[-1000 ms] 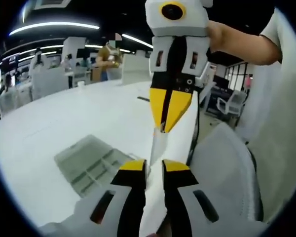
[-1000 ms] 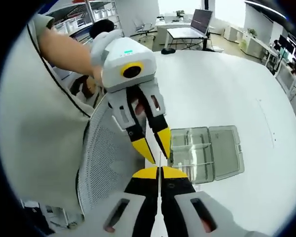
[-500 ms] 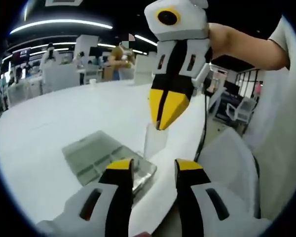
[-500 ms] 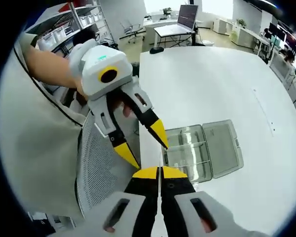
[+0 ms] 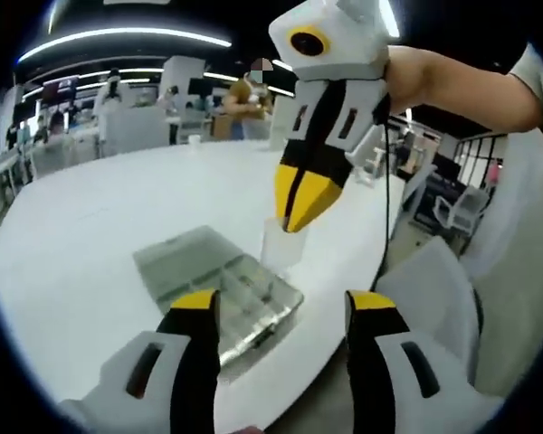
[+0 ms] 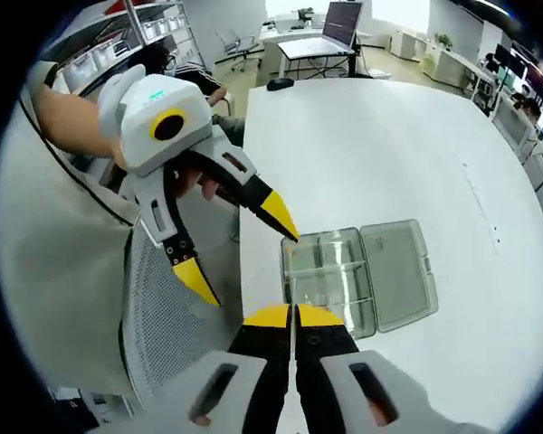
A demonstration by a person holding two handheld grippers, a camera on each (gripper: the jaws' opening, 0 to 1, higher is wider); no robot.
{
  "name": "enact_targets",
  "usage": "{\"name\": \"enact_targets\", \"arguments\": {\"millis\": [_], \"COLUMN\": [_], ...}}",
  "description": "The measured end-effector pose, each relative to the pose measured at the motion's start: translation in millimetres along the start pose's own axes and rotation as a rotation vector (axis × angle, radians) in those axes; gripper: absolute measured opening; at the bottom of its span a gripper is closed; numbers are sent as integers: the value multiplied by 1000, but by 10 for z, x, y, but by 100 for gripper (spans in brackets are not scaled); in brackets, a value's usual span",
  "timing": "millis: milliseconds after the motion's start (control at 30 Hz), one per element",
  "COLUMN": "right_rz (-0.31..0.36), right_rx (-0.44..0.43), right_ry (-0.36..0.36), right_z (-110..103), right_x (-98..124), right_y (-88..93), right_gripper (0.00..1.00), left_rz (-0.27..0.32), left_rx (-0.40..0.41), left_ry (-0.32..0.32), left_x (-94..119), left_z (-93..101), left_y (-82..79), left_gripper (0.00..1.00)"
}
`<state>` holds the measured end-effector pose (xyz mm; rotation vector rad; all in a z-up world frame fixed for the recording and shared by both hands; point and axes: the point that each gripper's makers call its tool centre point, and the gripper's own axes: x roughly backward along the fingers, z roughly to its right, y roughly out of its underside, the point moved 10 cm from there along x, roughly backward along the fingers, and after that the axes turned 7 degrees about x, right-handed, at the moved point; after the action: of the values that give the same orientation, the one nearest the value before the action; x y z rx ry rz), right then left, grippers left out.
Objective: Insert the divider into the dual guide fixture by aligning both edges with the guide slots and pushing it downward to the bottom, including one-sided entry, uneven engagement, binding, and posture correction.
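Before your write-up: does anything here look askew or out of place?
Nothing stands out. The right gripper holds the clear divider upright above the open clear case on the white table; the left gripper is open.

one divider (image 5: pixel 283 246) – one fixture (image 6: pixel 357 276), two tools

A white table (image 6: pixel 407 163) stands in an open office. Ceiling light strips (image 5: pixel 118 36) glow above; a desk with a laptop (image 6: pixel 339 18) and shelves (image 6: pixel 154 23) stand beyond.

Bench (image 6: pixel 416 154) white; box (image 6: pixel 357 276) clear with grey tint; divider (image 5: pixel 282 244) translucent white; tongs (image 5: pixel 276 312) black with yellow tips, white bodies.
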<state>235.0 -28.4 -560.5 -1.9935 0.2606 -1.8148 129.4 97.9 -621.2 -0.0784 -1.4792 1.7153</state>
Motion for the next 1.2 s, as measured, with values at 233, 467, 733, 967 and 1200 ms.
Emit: {"name": "enact_targets", "arguments": {"millis": [233, 467, 733, 967, 1200], "right_rz": [-10, -23, -38, -37, -43], "right_rx": [14, 36, 69, 85, 113], "right_ry": [16, 24, 27, 19, 21], "right_z": [65, 103, 168, 186, 209], "right_x": [-108, -191, -259, -311, -371], "right_y": [-10, -26, -25, -33, -56], "right_gripper": [0, 0, 0, 0, 0], "left_rz": [0, 7, -27, -29, -32], "left_rx": [43, 86, 135, 162, 182], "left_ry": [-40, -75, -92, -98, -106], "left_x": [20, 36, 52, 45, 40], "left_z": [-36, -78, -108, -122, -140], "left_y": [63, 64, 111, 128, 148], "left_gripper": [61, 69, 71, 73, 76]}}
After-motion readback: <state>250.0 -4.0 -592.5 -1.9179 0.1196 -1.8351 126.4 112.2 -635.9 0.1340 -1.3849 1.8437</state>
